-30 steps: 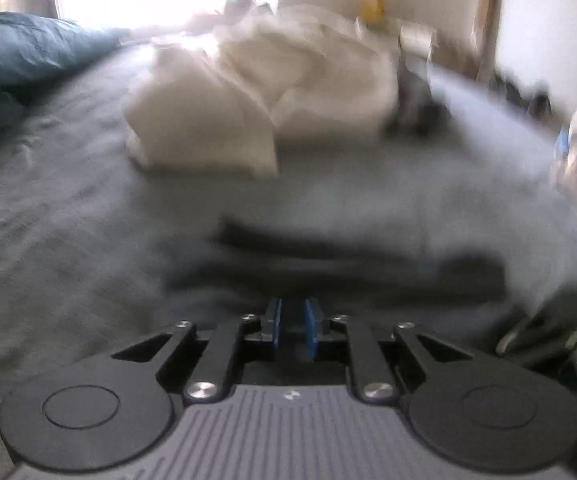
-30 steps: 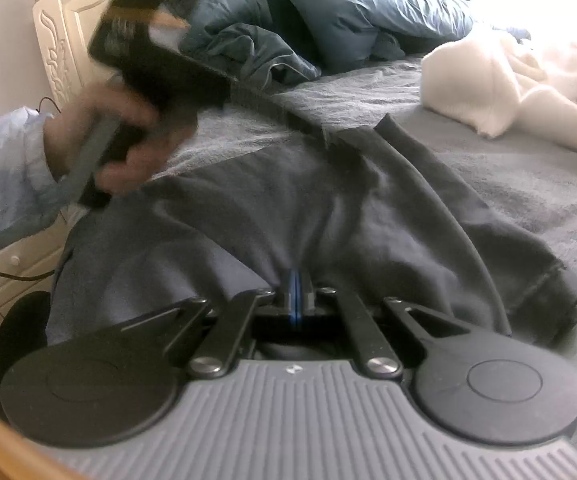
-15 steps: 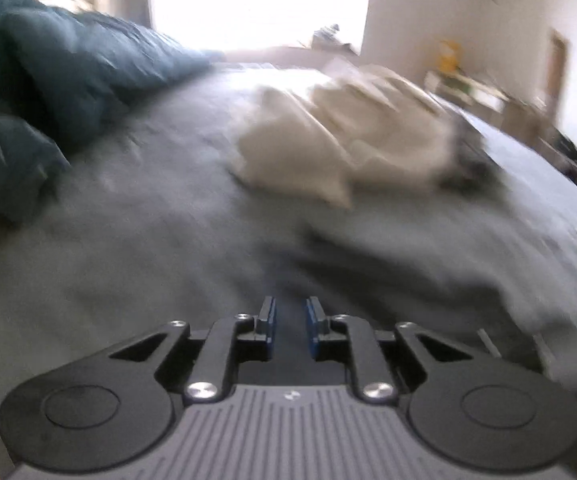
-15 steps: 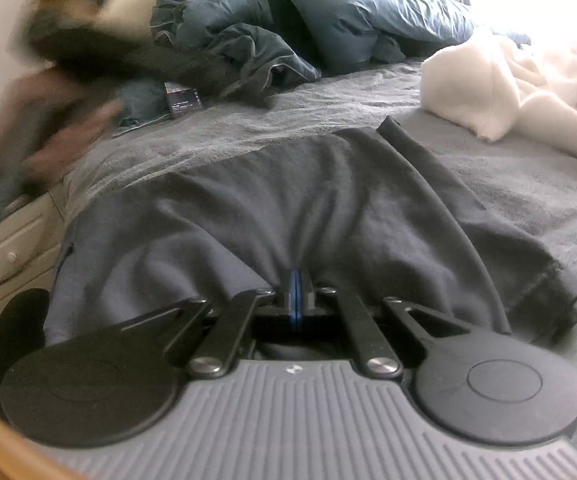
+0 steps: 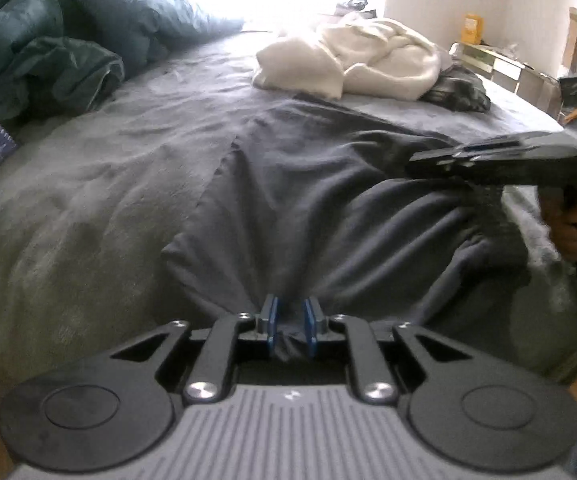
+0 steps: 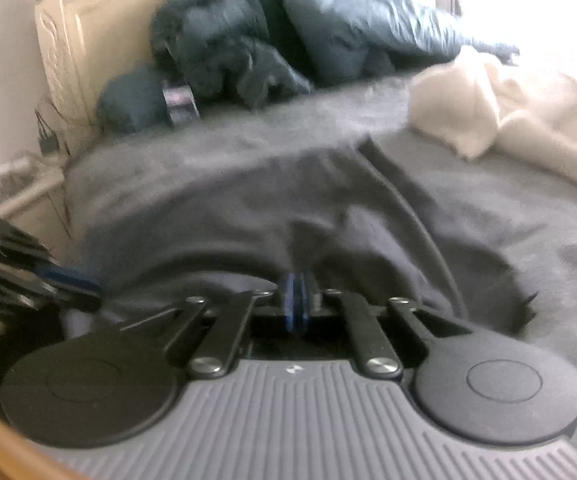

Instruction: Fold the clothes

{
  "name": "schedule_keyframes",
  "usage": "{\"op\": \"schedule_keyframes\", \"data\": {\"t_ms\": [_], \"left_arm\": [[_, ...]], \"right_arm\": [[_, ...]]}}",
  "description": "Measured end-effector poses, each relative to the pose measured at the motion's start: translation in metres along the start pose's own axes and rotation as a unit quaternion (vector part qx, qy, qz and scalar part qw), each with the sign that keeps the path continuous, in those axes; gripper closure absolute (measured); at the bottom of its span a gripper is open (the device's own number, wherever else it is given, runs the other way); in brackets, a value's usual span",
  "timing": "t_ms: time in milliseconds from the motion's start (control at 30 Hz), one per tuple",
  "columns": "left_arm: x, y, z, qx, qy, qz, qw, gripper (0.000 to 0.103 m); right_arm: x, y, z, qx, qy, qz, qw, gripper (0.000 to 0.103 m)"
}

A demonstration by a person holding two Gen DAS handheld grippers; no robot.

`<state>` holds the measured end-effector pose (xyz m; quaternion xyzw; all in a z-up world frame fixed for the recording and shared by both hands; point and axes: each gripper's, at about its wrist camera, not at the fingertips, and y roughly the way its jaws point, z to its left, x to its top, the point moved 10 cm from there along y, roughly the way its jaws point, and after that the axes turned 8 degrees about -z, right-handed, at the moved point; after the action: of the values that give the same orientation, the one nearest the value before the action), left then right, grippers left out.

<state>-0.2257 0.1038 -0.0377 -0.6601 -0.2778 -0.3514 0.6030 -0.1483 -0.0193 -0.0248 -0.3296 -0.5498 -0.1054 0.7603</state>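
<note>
The dark grey cotton garment (image 5: 328, 208) lies spread on the grey bed cover (image 5: 88, 200). The left gripper (image 5: 290, 320) holds a bunched edge between slightly parted pads. The right gripper (image 6: 296, 300), nearly closed on cloth, has just been opening, so its edge may slip out and spoil the fold.

The left gripper (image 5: 289, 320) is pointing downward, its blue pads pinching a bunch of dark garment (image 5: 328, 200). The right gripper (image 6: 295, 300) is gripping the same cloth, its jaws having just eased apart slightly.

right wrist view blurred; dark garment (image 6: 248, 216) edges smeared
</note>
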Motion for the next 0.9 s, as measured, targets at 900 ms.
{"op": "schedule_keyframes", "data": {"t_ms": [900], "left_arm": [[0.004,-0.015,0.001,-0.019,-0.106,-0.040,0.9934,0.086]], "right_arm": [[-0.054,-0.025,-0.003,-0.062,-0.003,-0.009,0.998,0.069]]}}
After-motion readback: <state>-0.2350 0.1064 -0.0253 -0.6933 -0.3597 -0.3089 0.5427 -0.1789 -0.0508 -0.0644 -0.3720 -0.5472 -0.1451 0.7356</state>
